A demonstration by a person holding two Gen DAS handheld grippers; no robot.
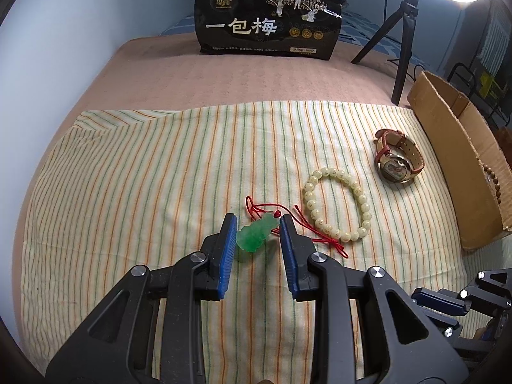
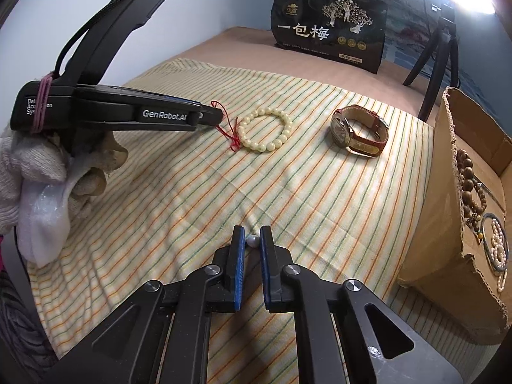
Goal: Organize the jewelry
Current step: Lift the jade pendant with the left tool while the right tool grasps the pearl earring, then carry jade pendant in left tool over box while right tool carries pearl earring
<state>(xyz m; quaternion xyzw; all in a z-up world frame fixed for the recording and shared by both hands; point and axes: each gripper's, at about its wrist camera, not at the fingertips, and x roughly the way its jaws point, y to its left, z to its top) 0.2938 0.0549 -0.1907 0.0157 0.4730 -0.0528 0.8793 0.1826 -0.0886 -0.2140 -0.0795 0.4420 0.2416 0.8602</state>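
A green jade pendant (image 1: 256,233) on a red cord (image 1: 323,236) lies on the striped cloth (image 1: 144,176). My left gripper (image 1: 258,222) is open, its jaws on either side of the pendant with gaps showing. A cream bead bracelet (image 1: 339,206) and a watch with a brown strap (image 1: 398,156) lie to the right; both also show in the right wrist view, the bracelet (image 2: 265,129) and the watch (image 2: 358,129). My right gripper (image 2: 252,235) has its jaws close around a small grey pearl (image 2: 252,241).
A cardboard box (image 2: 454,240) at the right holds wooden beads (image 2: 472,182) and a pearl string (image 2: 497,243). A black snack bag (image 1: 267,16) stands at the back. A tripod (image 1: 400,41) stands at the back right. A gloved hand (image 2: 48,176) holds the left gripper.
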